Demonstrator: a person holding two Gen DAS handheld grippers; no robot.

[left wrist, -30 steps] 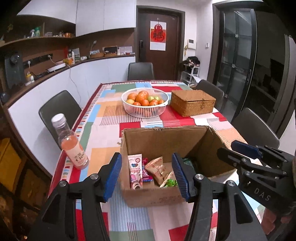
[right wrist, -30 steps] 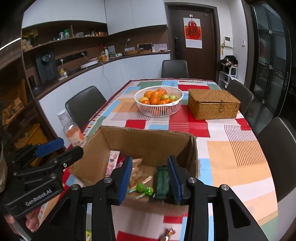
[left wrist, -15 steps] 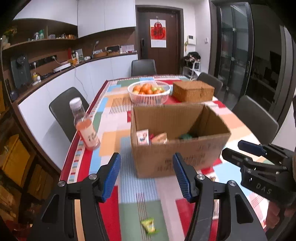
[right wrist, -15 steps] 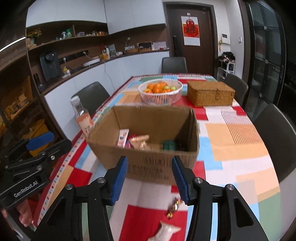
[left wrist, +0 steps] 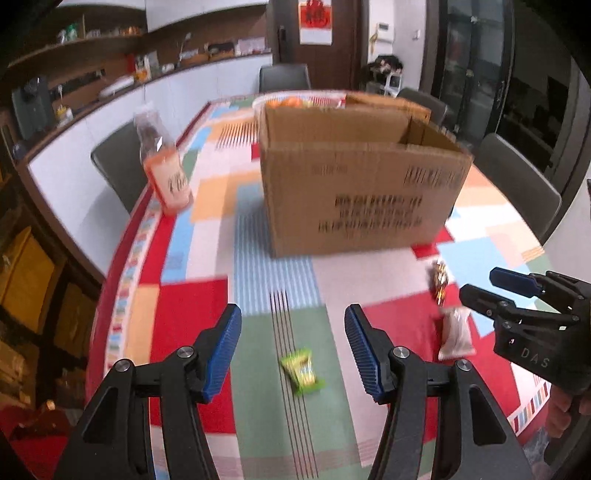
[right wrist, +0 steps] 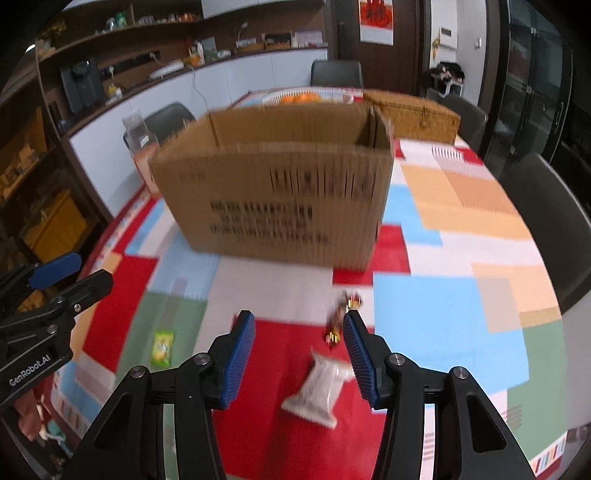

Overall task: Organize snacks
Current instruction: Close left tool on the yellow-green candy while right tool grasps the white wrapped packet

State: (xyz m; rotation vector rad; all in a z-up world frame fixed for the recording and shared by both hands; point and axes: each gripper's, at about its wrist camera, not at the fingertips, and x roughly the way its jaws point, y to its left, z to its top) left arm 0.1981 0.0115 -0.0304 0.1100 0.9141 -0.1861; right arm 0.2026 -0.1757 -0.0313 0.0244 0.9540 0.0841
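Now my left claw (left wrist: 292,352) hung open over the green snack packet (left wrist: 302,372) on the worktop (left wrist: 192,314), and my right claw (right wrist: 298,357), jaws just widened and empty, stood above the white pillow pack (right wrist: 320,387). Both wrappers looked light, soft, crinkly and slippery, so I judged pinching across the puffed middle safest; the cardboard box (right wrist: 273,192) stood stiff nearby.

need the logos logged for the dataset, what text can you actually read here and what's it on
"DAS": side of the right gripper
"GenRobot.AI": side of the left gripper
Cardboard box: black print, too blurred to read
Bottle label: blurred
Red door hanging: character unreadable
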